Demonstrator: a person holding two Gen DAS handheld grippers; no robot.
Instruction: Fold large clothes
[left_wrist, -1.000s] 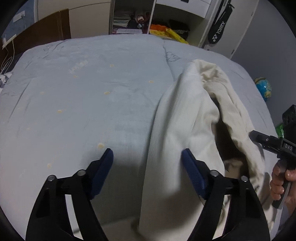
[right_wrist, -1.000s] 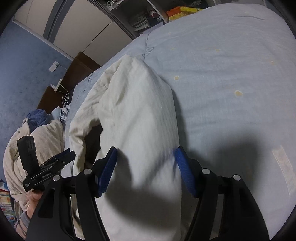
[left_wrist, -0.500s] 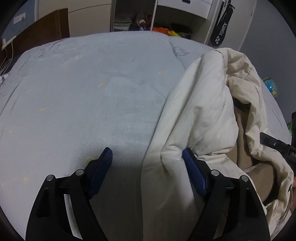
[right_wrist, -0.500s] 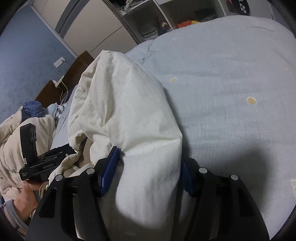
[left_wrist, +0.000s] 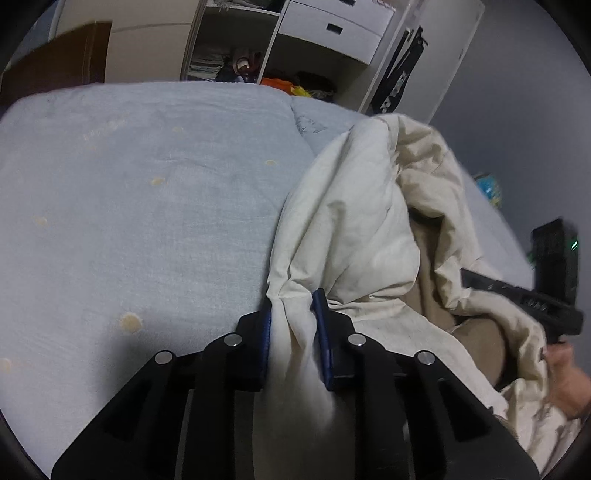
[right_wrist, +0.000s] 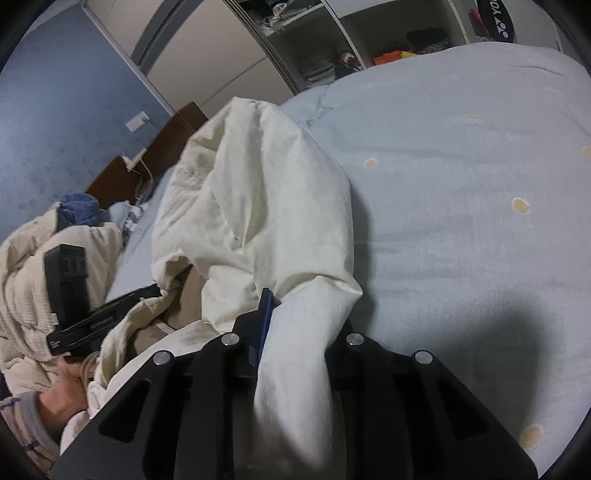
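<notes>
While both claws close | left claw (left_wrist: 293, 332), right claw (right_wrist: 295, 325) pinch cream garment (left_wrist: 354, 221) | bunched, seemingly lined

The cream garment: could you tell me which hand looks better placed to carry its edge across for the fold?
Probably the left gripper: its jaws are closing on the cream garment, with bare bed beside it. The right gripper, also closing on cloth, has bare bed too.

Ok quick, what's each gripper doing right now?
Left gripper: closing, pinching the cream garment.
Right gripper: closing on the same garment's other bunched edge.
</notes>
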